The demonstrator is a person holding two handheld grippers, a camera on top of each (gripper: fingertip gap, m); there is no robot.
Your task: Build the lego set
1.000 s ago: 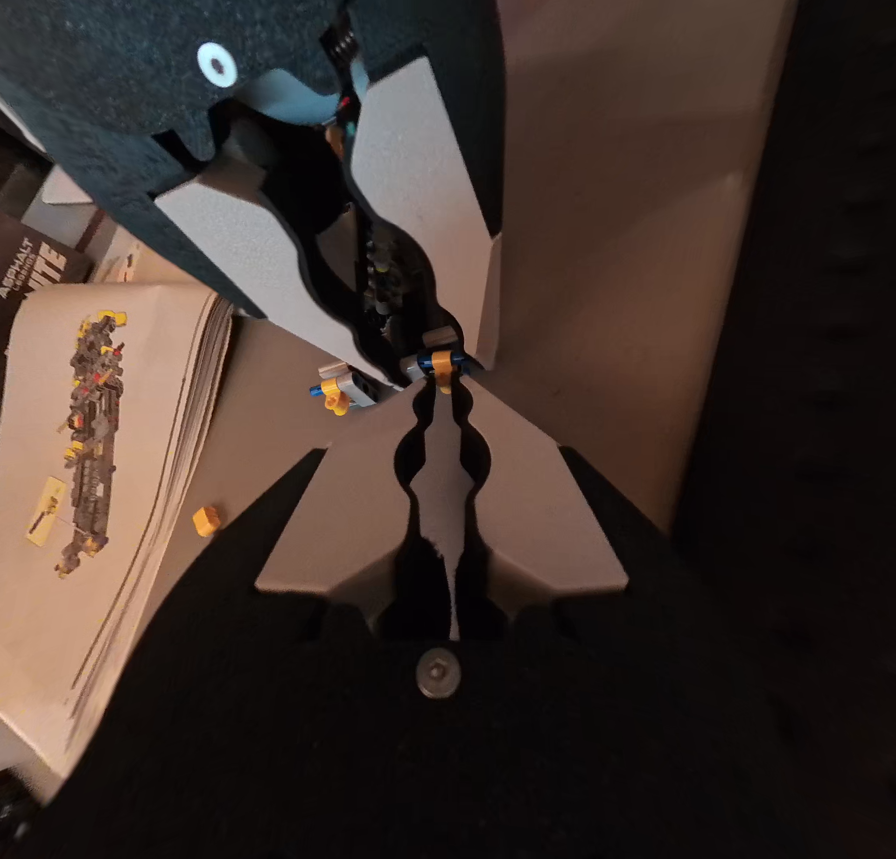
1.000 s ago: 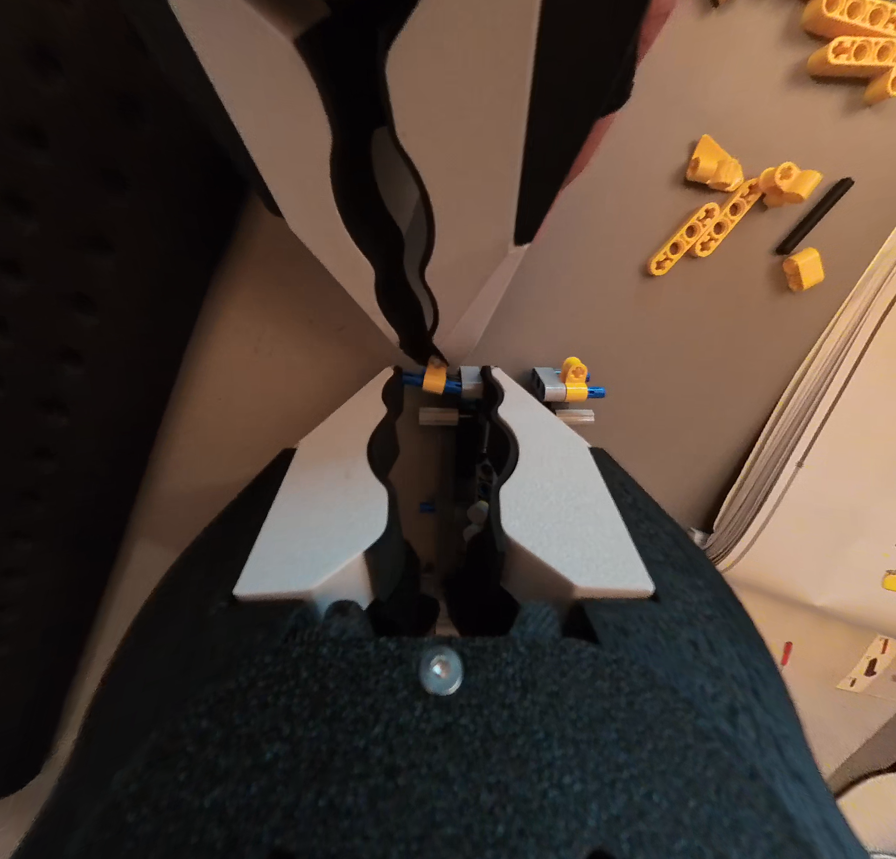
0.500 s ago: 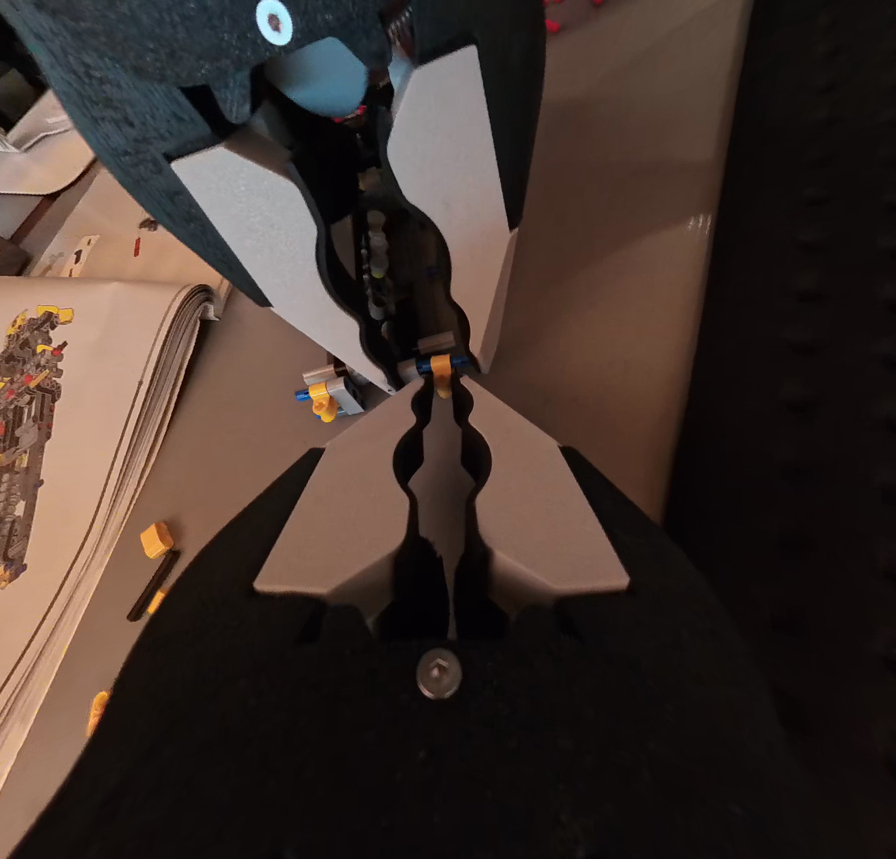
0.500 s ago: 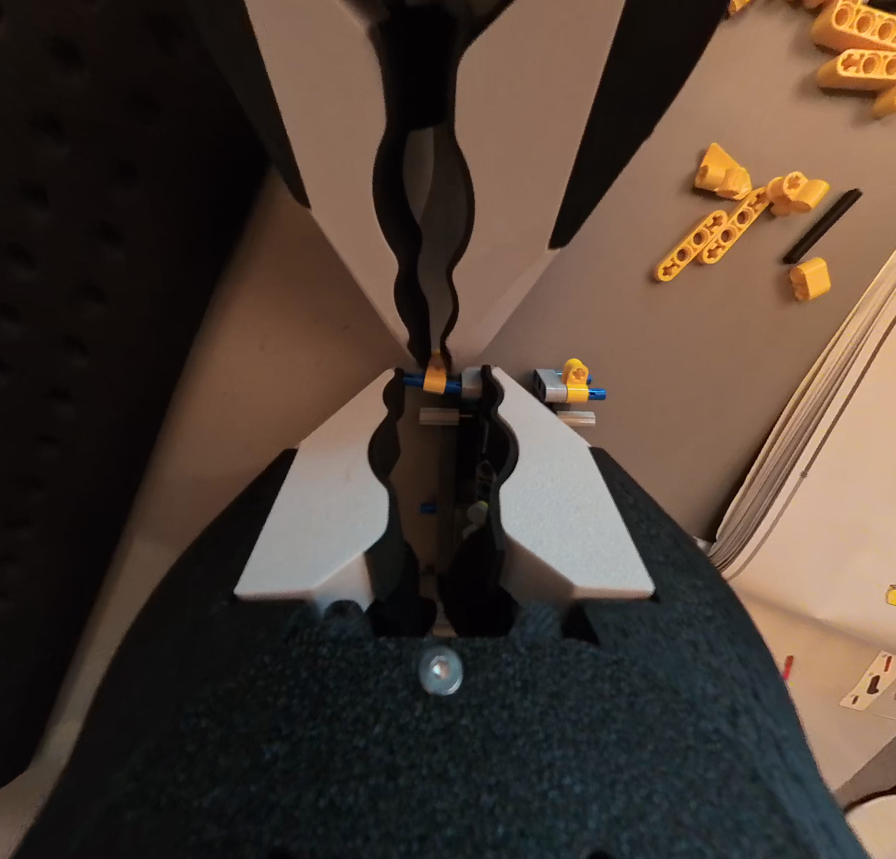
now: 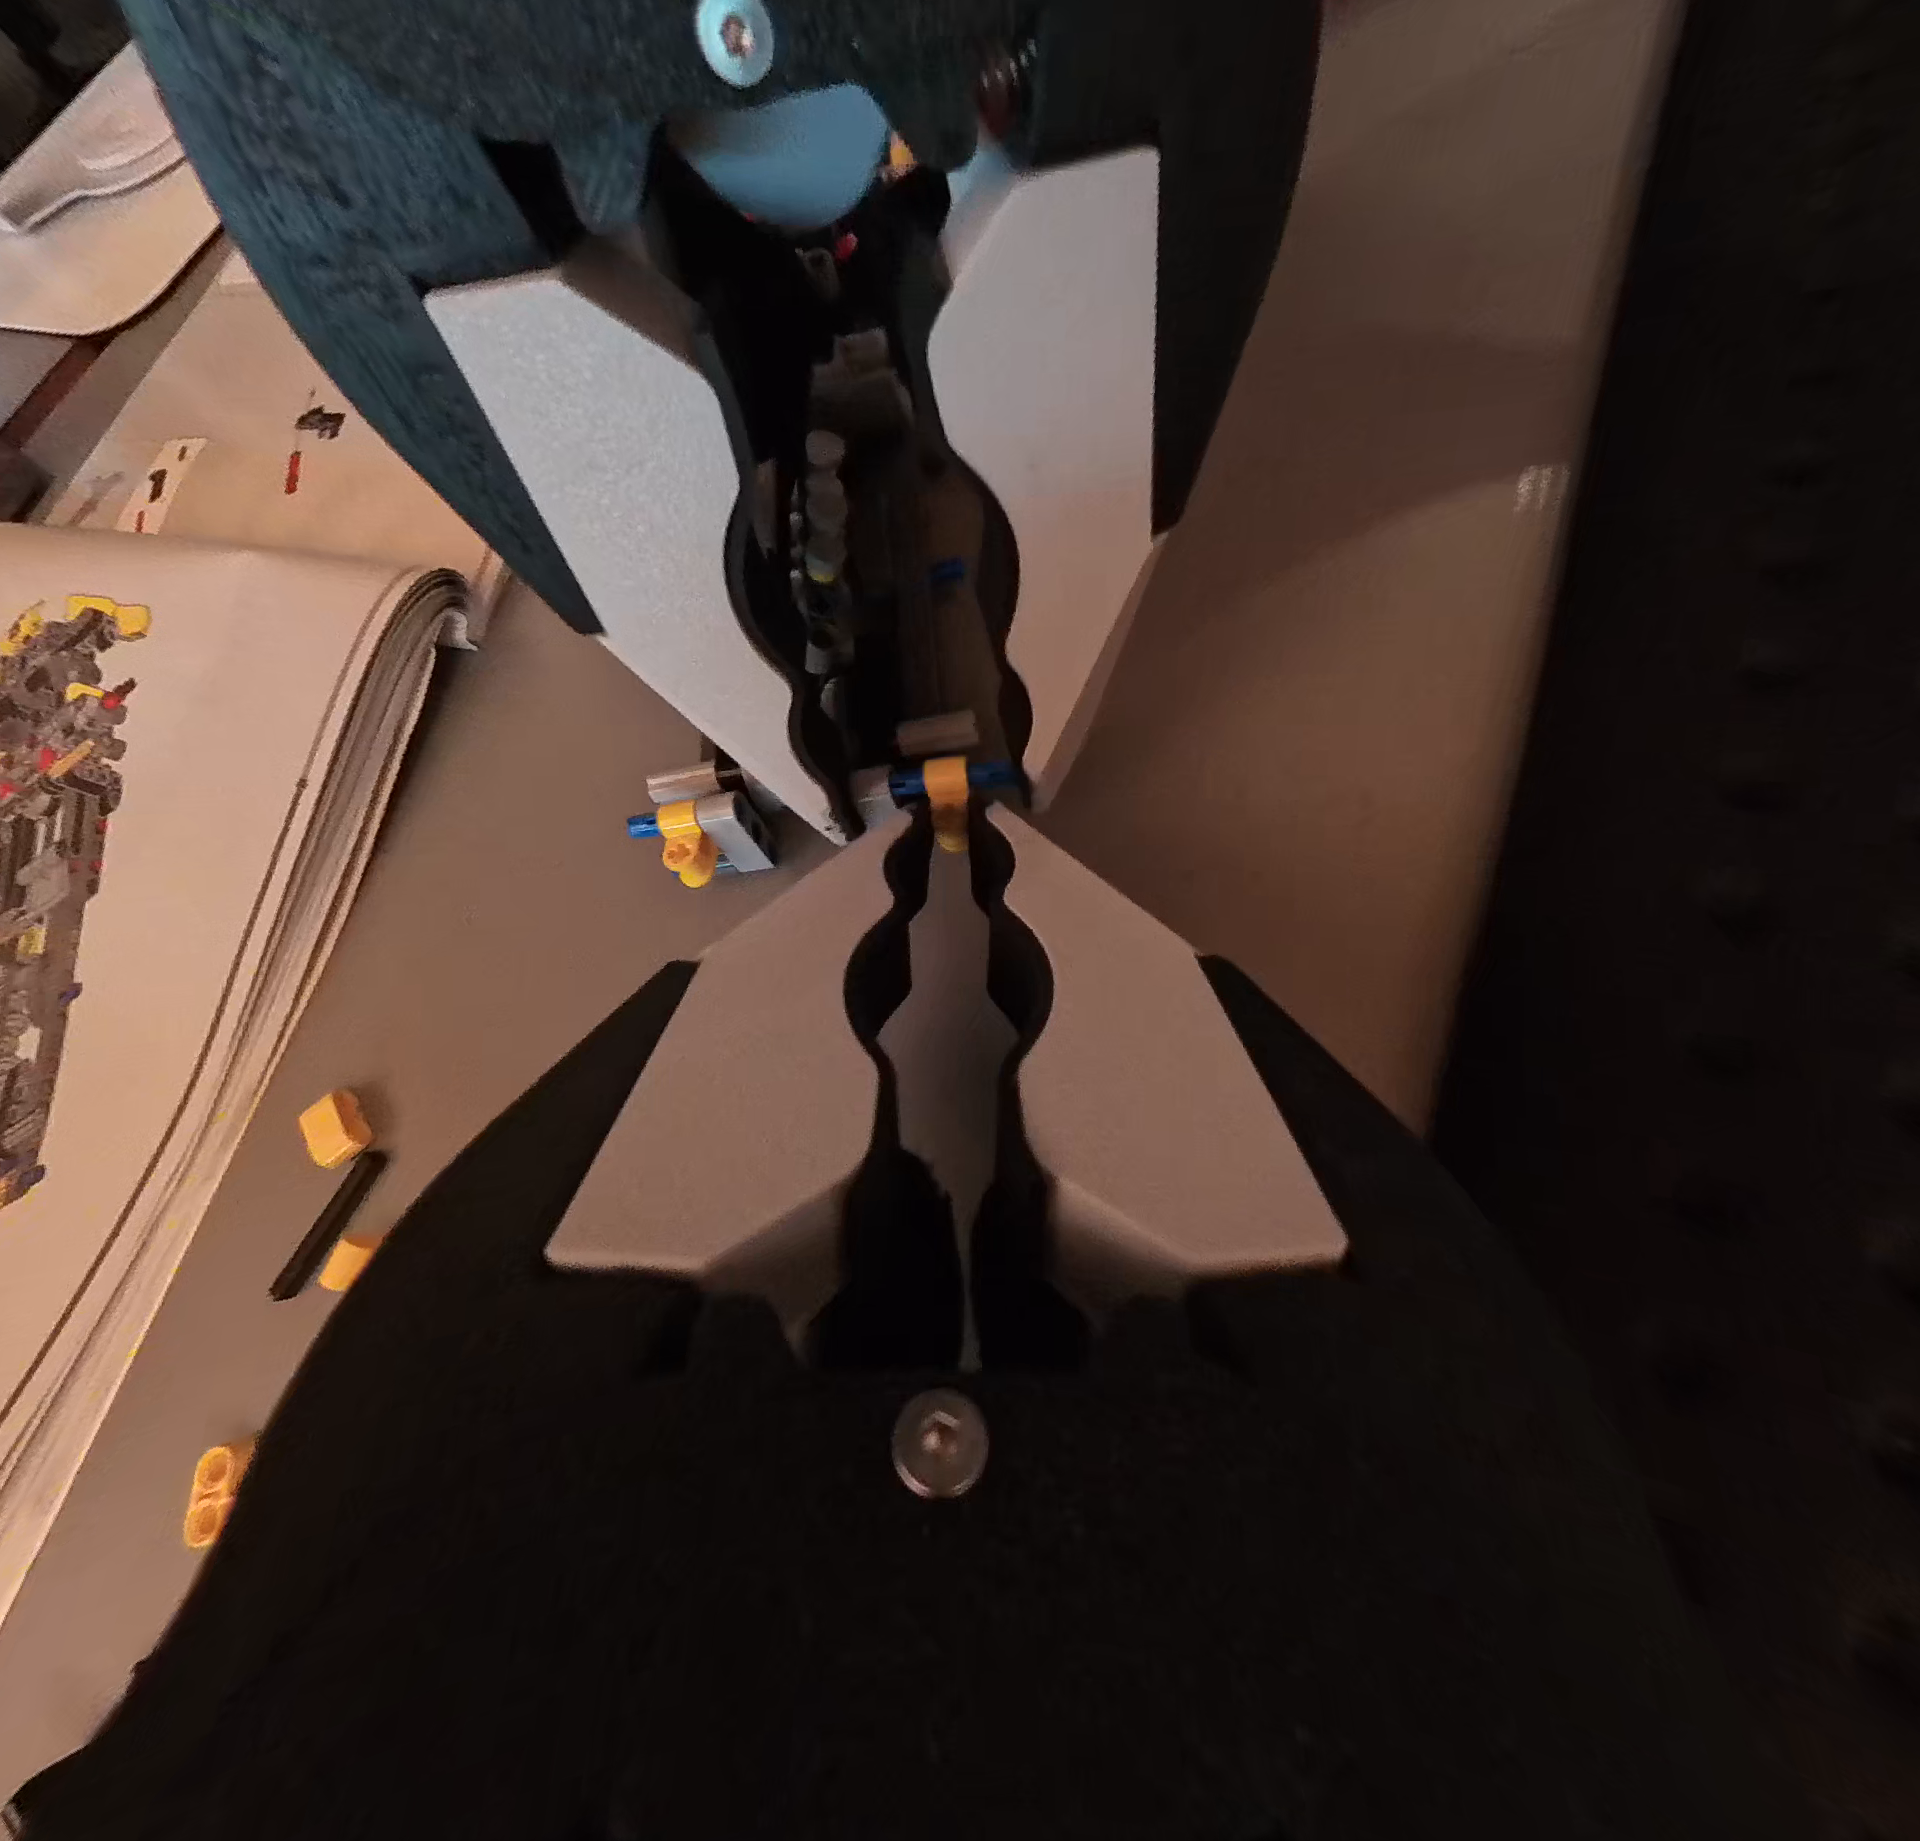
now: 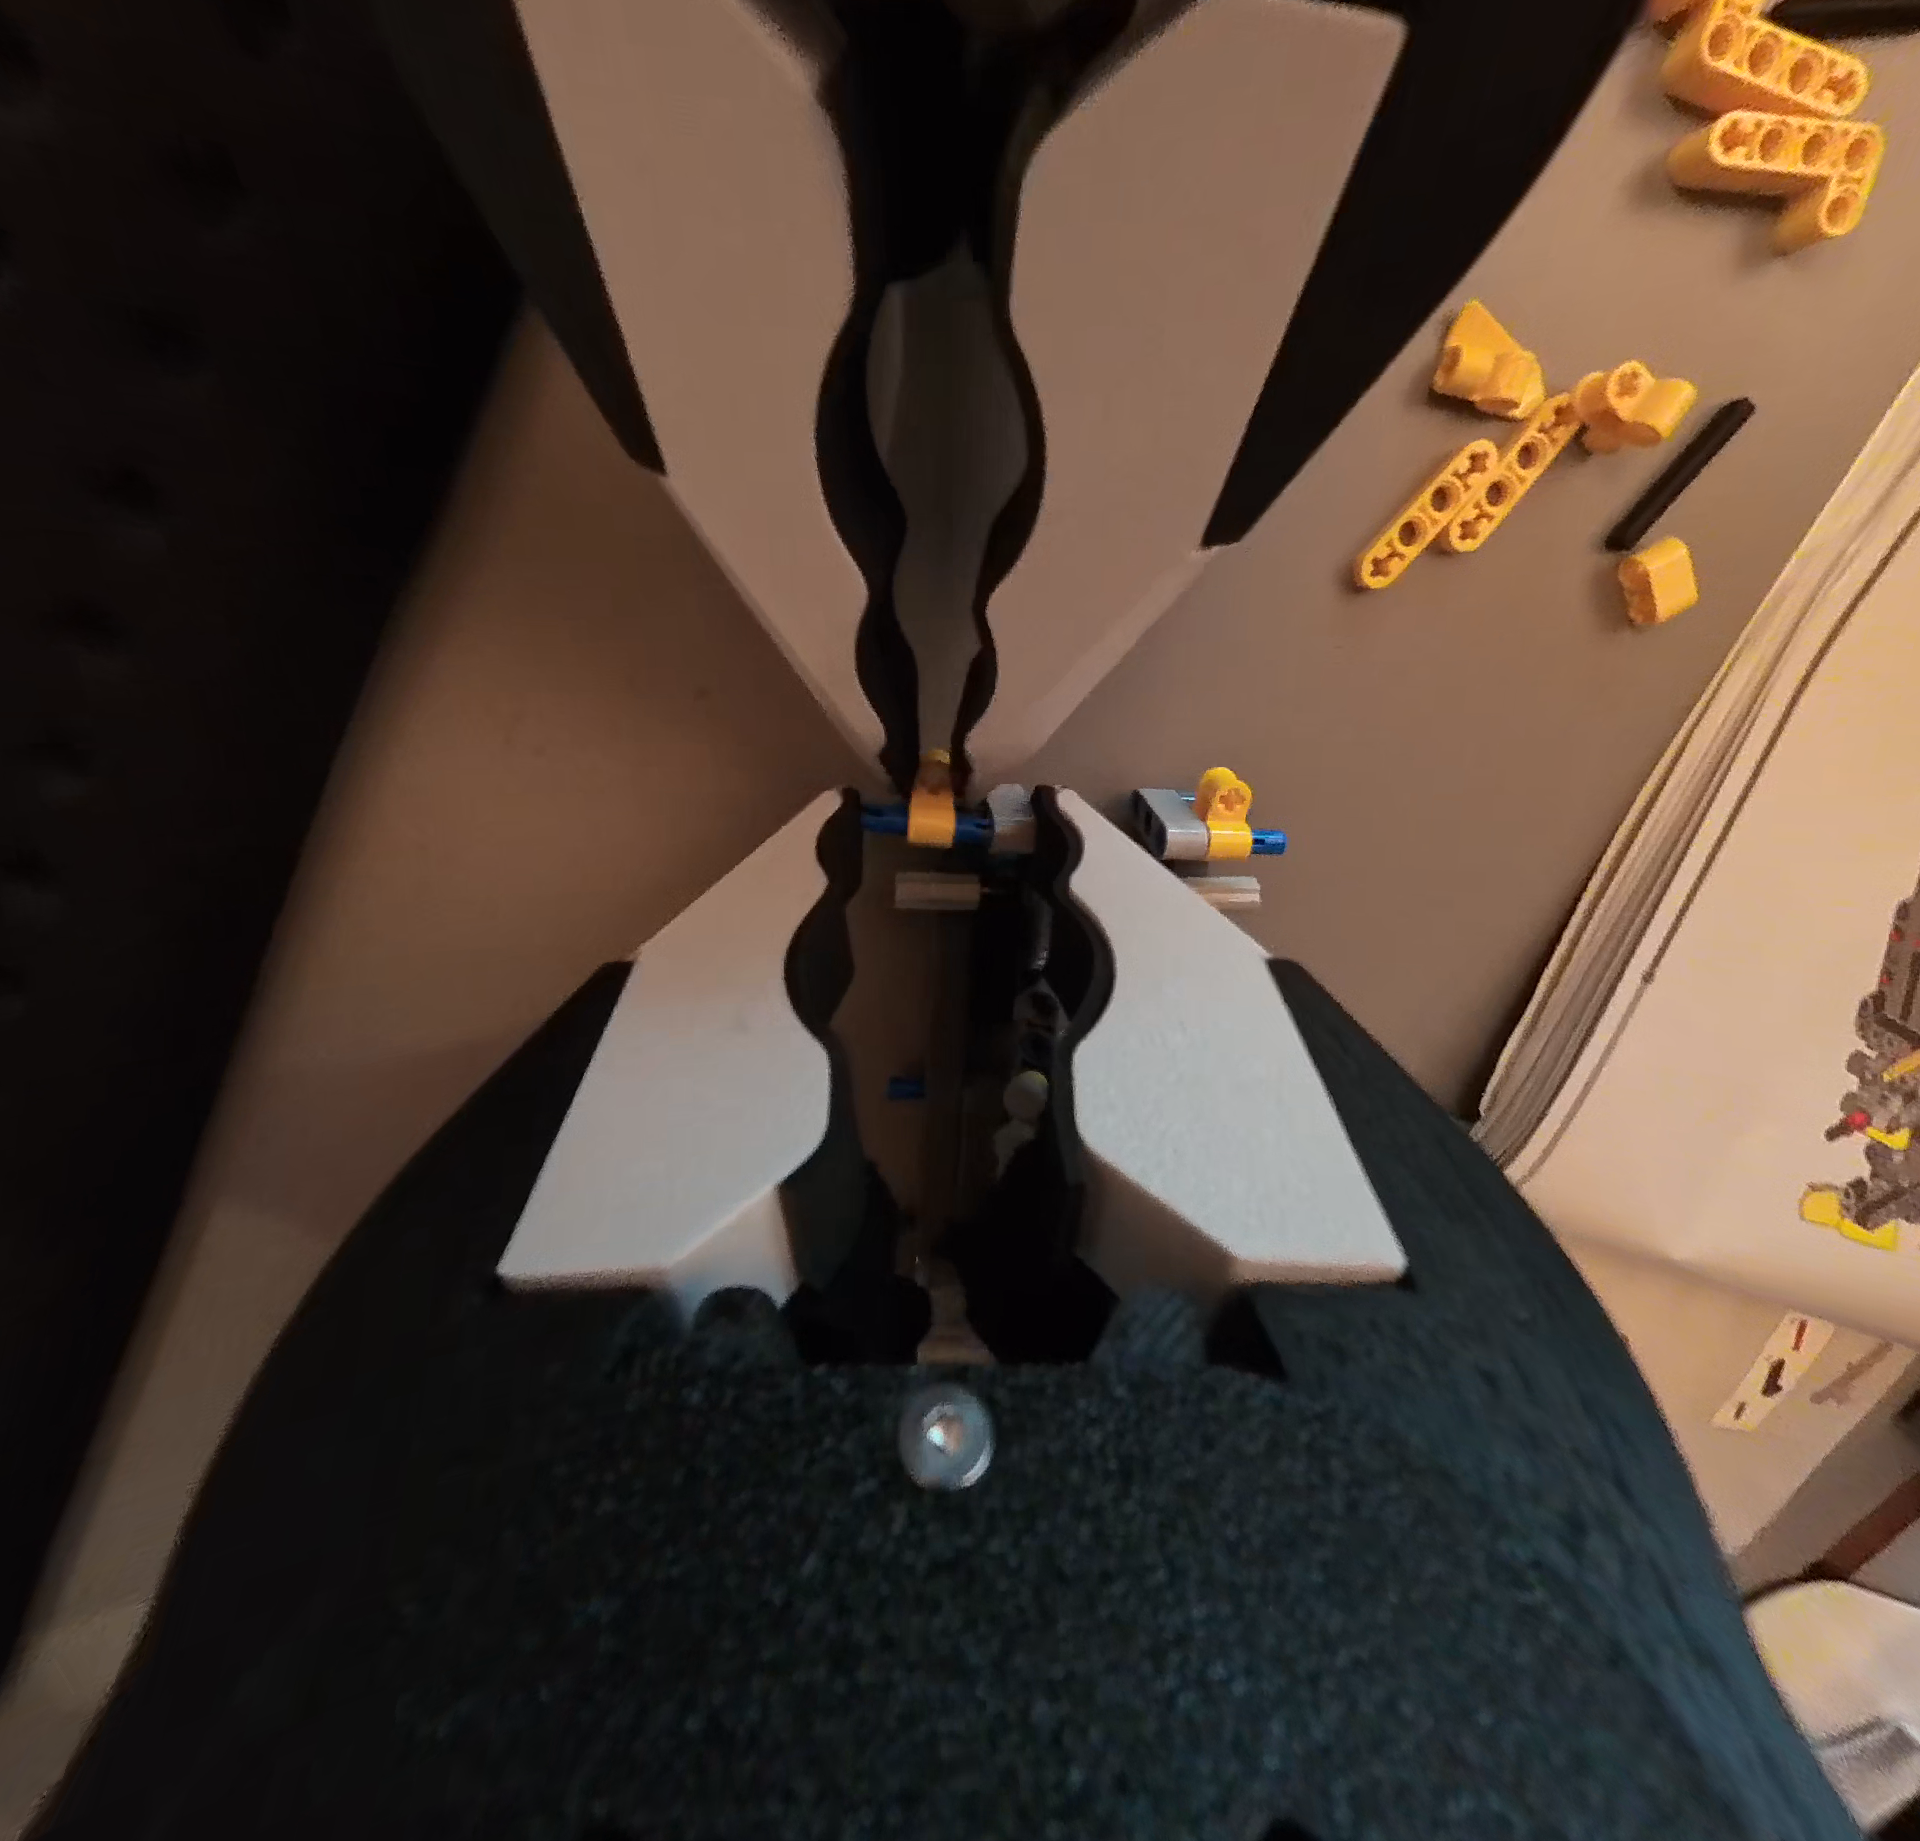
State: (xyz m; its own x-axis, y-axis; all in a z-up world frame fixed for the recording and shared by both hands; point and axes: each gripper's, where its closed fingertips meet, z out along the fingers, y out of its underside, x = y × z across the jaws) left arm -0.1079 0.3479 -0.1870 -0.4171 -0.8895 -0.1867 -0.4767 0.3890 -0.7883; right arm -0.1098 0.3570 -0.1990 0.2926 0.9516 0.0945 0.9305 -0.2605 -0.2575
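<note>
Only the right wrist view shows the loose yellow beams (image 6: 1777, 118). Tip to tip above the table (image 5: 1299, 856), the left gripper (image 5: 948, 841) pinches the yellow connector (image 5: 945, 781) on a blue axle (image 6: 971, 827), while the right gripper (image 6: 940, 820) clamps the axle's ends. A similar small assembly (image 5: 707, 830) lies just beside them.

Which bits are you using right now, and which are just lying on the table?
In use: left gripper, right gripper, small blue-and-yellow assembly pinched between them, open instruction booklet.

Lying about: matching second assembly, yellow beams, black axle, small yellow block.
</note>
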